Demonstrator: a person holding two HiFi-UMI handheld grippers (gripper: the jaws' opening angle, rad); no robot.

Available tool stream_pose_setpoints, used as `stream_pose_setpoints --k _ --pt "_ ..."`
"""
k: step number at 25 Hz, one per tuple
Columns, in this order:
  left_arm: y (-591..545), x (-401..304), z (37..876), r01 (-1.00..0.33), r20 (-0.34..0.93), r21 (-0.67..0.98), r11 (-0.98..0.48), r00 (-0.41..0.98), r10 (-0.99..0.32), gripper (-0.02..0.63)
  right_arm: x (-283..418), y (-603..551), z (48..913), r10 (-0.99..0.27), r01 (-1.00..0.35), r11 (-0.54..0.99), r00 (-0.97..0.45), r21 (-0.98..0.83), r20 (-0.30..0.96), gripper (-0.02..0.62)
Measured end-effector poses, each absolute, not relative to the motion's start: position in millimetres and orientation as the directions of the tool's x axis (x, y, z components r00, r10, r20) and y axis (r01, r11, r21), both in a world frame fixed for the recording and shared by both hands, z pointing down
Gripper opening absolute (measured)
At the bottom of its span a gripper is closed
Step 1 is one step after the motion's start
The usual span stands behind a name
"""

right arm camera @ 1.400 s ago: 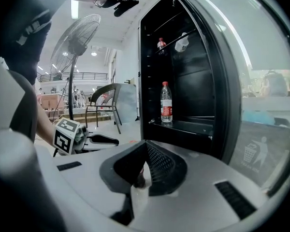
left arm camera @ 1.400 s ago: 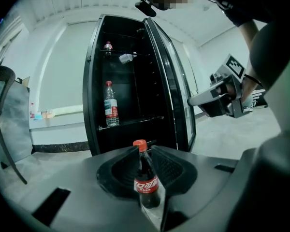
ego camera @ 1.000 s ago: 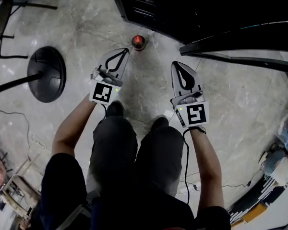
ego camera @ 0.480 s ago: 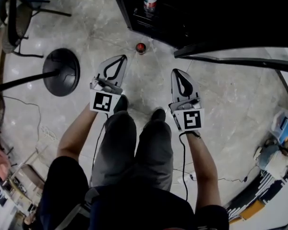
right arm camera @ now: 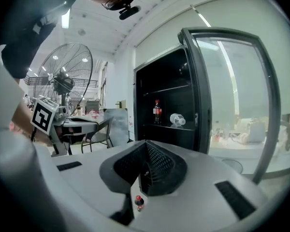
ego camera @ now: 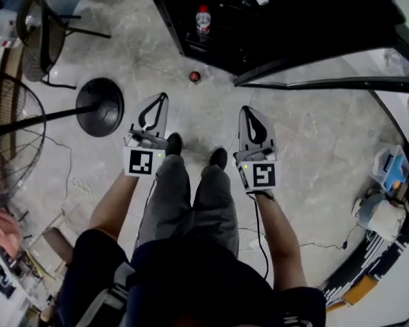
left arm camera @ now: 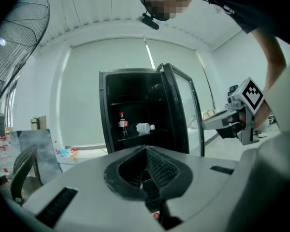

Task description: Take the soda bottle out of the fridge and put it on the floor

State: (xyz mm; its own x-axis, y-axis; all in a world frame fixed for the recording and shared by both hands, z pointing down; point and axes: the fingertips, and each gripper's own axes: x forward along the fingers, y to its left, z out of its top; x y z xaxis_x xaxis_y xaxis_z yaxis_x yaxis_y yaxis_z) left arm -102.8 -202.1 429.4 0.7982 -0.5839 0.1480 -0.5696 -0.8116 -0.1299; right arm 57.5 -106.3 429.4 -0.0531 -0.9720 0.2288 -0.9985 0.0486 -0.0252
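Note:
A small red-capped soda bottle (ego camera: pixel 194 77) stands on the floor in front of the open black fridge (ego camera: pixel 211 39); it also shows low between the right jaws as the bottle (right arm camera: pixel 138 202). Inside the fridge another red-capped soda bottle (ego camera: pixel 203 19) (left arm camera: pixel 123 124) (right arm camera: pixel 157 111) stands upright on a shelf, with a clear bottle (left arm camera: pixel 144 127) (right arm camera: pixel 177 120) lying beside it. My left gripper (ego camera: pixel 163 96) (left arm camera: pixel 146 148) and right gripper (ego camera: pixel 247 109) (right arm camera: pixel 145 142) are both shut and empty. They are held side by side well above the floor, pointing toward the fridge.
The fridge door (ego camera: pixel 327 84) stands open to the right. A pedestal fan with its round base (ego camera: pixel 100 106) and cage (right arm camera: pixel 63 83) is at the left, with a chair (ego camera: pixel 44 26) behind it. Cables and boxes (ego camera: pixel 388 182) lie at the right. My shoes (ego camera: pixel 194 152) are below the grippers.
Both grippers have risen, still shut, and the view has lifted with them. The floor bottle looks smaller and farther away, and the fridge shelves with their bottles have come into sight.

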Motion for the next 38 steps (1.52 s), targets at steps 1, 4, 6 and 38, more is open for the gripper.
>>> stream_pose_setpoints --k 1,4,6,38 --pt "-198 -105 412 -0.572 0.146 -0.124 -0.811 0.798 -0.585 0.023 56 -102 413 -0.973 -0.999 0.041 -0.046 -0.027 0.226 0.018" --pt "-189 -106 360 -0.581 0.139 -0.095 -0.808 0.796 -0.589 0.023 53 -89 364 -0.974 -0.999 0.010 -0.018 -0.039 0.228 0.018" --pt "-188 -105 325 -0.591 0.129 -0.078 -0.803 0.793 -0.595 0.023 53 -84 331 -0.976 -0.999 -0.007 -0.001 -0.035 0.218 0.018" --pt "-131 -104 67 -0.564 0.052 -0.055 -0.824 0.822 -0.567 0.023 90 19 51 -0.964 -0.971 -0.235 0.239 0.048 0.116 0.018"
